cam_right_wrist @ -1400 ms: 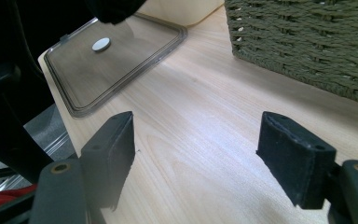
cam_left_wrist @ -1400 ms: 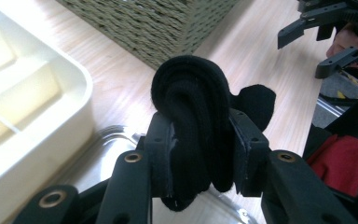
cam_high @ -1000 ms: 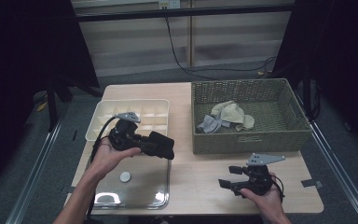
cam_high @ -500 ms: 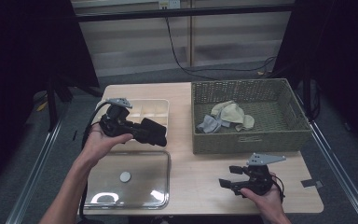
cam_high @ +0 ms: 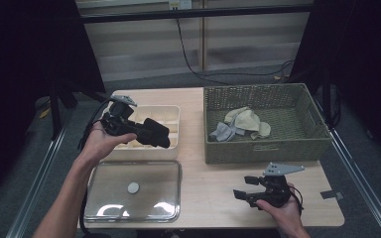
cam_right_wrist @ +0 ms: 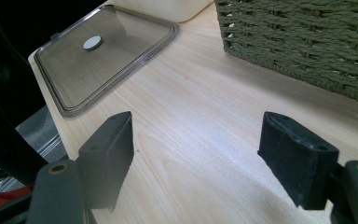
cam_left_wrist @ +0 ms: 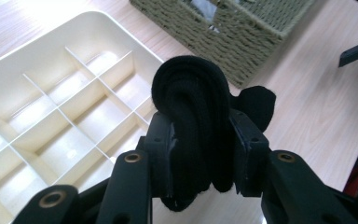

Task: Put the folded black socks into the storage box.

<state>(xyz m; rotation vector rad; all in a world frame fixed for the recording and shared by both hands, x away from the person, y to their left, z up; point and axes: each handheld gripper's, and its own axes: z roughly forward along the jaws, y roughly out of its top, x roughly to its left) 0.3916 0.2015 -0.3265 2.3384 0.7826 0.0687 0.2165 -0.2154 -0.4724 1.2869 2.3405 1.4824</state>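
Rolled black fabric bundle (cam_left_wrist: 193, 126) sits clamped between the half-closed jaws of the left gripper (cam_high: 155, 136), held above the cream plastic divided tray (cam_high: 171, 130) at ten o'clock on the table. Right gripper (cam_high: 242, 187) rests at five o'clock, jaws wide apart and empty, on the light wooden tabletop (cam_high: 213, 191).
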